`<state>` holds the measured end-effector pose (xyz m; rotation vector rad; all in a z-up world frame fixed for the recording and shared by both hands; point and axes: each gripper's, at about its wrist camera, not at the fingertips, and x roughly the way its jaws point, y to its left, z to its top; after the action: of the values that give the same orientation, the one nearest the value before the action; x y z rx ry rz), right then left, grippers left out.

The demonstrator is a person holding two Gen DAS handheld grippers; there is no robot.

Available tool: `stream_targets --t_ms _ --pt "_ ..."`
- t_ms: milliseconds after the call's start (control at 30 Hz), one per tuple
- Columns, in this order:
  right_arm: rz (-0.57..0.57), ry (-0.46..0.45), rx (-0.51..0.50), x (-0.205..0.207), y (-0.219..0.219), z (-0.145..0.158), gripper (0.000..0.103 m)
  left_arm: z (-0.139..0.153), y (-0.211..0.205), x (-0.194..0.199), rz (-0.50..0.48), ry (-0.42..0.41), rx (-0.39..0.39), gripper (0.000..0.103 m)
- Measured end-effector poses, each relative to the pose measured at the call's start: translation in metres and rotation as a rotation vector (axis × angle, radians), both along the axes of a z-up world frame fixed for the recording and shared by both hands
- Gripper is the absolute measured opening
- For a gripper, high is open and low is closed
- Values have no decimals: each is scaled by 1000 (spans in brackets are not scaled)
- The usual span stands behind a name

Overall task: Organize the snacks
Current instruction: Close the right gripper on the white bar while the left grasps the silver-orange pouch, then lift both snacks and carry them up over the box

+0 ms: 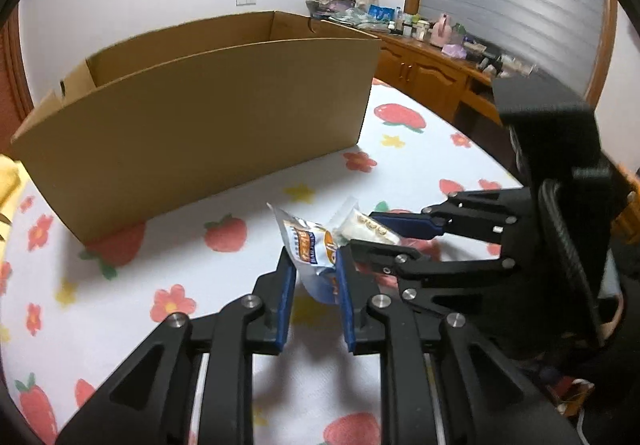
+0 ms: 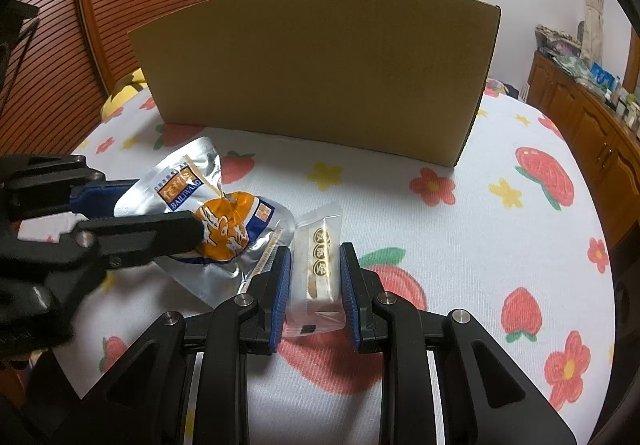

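Altogether two snacks (image 2: 224,221) (image 2: 318,269), one box (image 2: 320,73).

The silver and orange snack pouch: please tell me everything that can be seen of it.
The silver and orange snack pouch is a shiny foil packet with an orange picture and a blue label reading BAILIWANG. It looks crumpled and tilted, with one corner pointing up. The left gripper is shut on it, blue pads pressing both sides. It is above the flowered cloth, beside the white wrapped cake.

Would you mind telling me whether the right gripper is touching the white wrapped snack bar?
Touching. The right wrist view shows the right gripper with both blue pads pressed against the sides of the white snack bar.
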<state>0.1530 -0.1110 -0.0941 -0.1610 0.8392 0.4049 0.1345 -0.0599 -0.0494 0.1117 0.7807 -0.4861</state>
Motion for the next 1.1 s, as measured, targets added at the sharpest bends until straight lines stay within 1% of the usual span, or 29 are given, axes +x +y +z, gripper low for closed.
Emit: stream_targets --t_ms 100,200,267,467,633,867,967,1100 --pt "0 0 0 0 0 0 22 2 1 -1 2 5 -23 17" --pt "0 0 2 0 0 0 22 2 4 0 3 7 -39 15" --pt "-1 0 3 0 -1 0 22 5 6 -2 13 -10 -42 10" --pt "-3 -1 14 0 -4 1 22 13 14 -8 25 -40 -42 6" --pt "-8 -16 26 -1 -6 3 21 19 22 -11 43 -63 -41 5" --pt "-15 -57 41 -6 -9 7 21 25 31 -11 76 -71 -45 5" --pt "-20 -64 43 -6 -9 8 21 32 36 -11 84 -72 -59 5" --pt "-31 -82 40 -8 -8 9 21 49 44 -13 94 -105 -63 5"
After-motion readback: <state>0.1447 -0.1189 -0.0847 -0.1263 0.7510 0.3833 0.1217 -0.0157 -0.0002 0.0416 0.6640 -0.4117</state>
